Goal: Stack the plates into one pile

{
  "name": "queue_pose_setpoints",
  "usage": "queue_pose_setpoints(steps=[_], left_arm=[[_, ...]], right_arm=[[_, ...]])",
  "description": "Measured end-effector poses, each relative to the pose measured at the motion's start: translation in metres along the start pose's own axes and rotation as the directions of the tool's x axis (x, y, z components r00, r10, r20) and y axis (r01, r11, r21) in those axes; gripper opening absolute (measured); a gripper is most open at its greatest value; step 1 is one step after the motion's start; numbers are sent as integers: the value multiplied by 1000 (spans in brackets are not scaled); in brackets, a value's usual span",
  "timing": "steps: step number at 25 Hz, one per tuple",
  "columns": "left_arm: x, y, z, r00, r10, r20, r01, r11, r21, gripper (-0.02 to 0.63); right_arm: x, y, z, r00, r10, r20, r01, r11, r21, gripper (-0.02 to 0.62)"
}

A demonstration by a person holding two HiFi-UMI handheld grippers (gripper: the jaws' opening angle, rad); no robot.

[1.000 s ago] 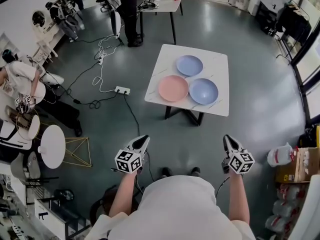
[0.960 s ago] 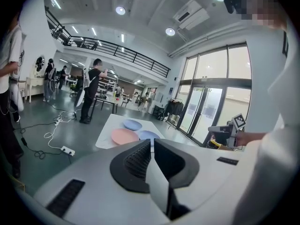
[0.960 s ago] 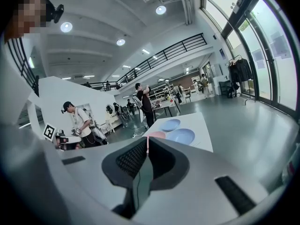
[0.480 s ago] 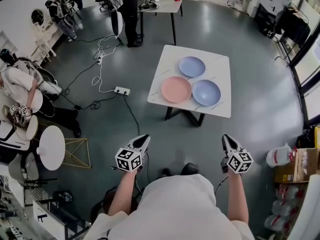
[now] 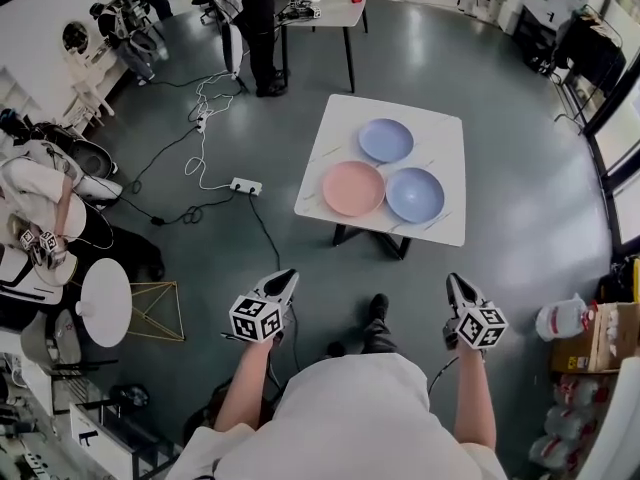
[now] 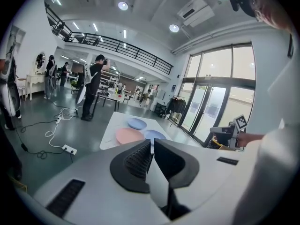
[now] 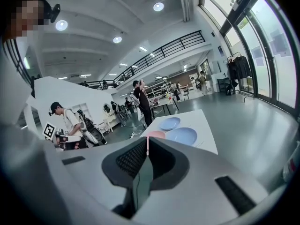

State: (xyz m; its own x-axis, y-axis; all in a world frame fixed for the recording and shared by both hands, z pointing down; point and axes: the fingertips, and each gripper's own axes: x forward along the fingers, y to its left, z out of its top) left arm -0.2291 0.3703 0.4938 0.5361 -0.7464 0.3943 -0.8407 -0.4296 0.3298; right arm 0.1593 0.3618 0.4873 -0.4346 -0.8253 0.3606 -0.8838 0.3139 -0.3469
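Approach to the plates, both grippers closed and empty

Table (image 5: 440, 133) stood well ahead of you across open floor, and on it three plates lay flat in a tight cluster, none yet on another: the pink plate (image 5: 353, 188) at the near left, the blue plate (image 5: 415, 194) at the near right, and the paler blue plate (image 5: 386, 140) behind them at the far side. You held the left gripper (image 5: 283, 283) and the right gripper (image 5: 457, 283) low in front of you, well short of the table, each with its jaws drawn together on nothing and aimed forward toward the cluster. Judging from that layout, the pink plate lay nearer your left hand and the blue plate nearer your right, with the far plate between the two lines of reach.
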Motion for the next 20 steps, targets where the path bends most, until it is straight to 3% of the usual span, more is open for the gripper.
queue_pose_setpoints(steps=[20], left_arm=[[102, 33, 51, 992, 126, -2, -126, 991, -52, 32]], right_arm=[[145, -66, 80, 989, 132, -61, -134, 991, -29, 29]])
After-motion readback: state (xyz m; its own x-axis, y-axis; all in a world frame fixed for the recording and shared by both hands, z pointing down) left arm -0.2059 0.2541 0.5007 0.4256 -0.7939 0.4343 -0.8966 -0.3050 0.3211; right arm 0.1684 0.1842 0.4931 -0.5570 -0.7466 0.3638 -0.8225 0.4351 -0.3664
